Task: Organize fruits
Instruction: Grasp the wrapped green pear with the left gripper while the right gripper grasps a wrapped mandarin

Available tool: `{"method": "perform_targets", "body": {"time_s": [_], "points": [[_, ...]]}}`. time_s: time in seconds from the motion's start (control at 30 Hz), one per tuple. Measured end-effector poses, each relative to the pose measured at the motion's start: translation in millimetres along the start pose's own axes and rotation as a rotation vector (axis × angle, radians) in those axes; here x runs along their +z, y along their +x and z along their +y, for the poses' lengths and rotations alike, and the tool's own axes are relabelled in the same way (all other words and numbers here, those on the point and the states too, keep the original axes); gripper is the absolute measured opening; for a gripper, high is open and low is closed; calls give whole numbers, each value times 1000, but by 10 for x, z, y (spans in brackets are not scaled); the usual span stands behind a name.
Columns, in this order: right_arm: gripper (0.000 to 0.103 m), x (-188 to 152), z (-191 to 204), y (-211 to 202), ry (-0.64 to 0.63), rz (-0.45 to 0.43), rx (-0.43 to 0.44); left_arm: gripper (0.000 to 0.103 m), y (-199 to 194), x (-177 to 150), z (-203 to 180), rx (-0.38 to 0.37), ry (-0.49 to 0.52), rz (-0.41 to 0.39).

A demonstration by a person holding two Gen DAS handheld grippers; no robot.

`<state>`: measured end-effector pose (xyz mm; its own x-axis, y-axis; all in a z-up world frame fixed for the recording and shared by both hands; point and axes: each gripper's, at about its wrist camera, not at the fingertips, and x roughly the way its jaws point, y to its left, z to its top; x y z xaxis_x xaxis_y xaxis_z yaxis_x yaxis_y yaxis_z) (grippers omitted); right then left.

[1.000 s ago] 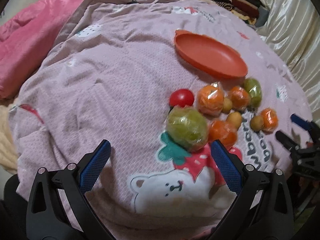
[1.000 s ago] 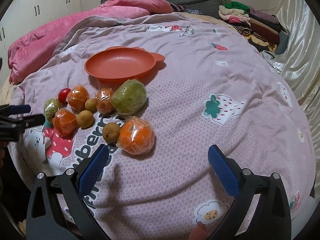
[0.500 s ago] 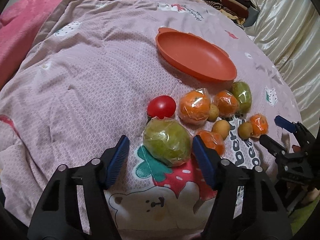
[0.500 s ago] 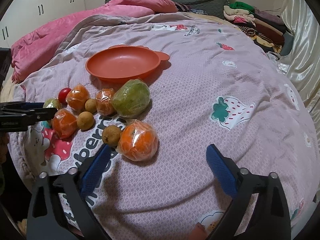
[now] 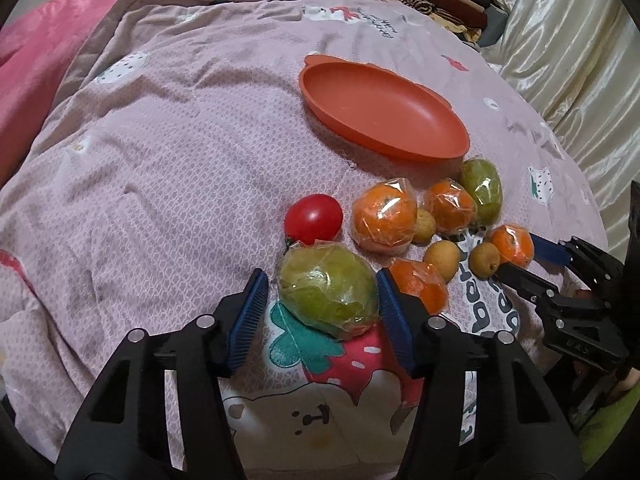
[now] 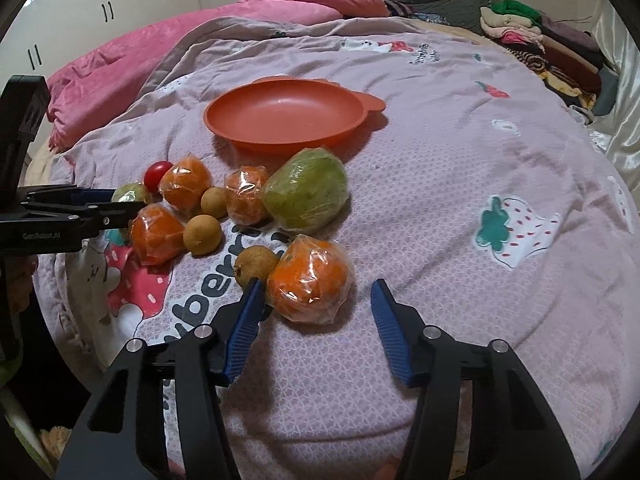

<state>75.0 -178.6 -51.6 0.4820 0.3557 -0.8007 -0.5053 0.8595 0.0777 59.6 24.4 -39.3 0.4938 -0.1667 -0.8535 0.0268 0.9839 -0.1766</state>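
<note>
The step in hand looks like the first pick, with both tools reaching at once and the orange plate (image 5: 384, 120) bare. The left gripper (image 5: 320, 300) has just been closing around a wrapped green fruit (image 5: 328, 292); the right-hand pad seems to touch the wrap and the other stands just clear, though the curved view makes this hard to judge, so it is not yet clamped. The right gripper (image 6: 316, 304) has likewise been narrowing on a wrapped orange (image 6: 310, 280), one pad at its side, the other apart. Next comes a firm squeeze and a lift to the plate. The film is glossy and crinkled, likely slippery; the quilt (image 5: 180, 140) is soft and will give.
</note>
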Motion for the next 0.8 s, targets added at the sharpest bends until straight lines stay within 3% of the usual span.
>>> {"method": "perform_targets", "body": {"time_s": [0.2, 0.63, 0.8], "points": [[42, 0, -51, 20, 15, 0, 53, 42, 53, 27, -11, -11, 18, 11], [37, 54, -201, -155, 59, -31, 48, 41, -52, 52, -17, -61, 17, -1], [25, 145, -282, -239, 66, -65, 43, 41, -185, 118, -41, -72, 18, -31]]}}
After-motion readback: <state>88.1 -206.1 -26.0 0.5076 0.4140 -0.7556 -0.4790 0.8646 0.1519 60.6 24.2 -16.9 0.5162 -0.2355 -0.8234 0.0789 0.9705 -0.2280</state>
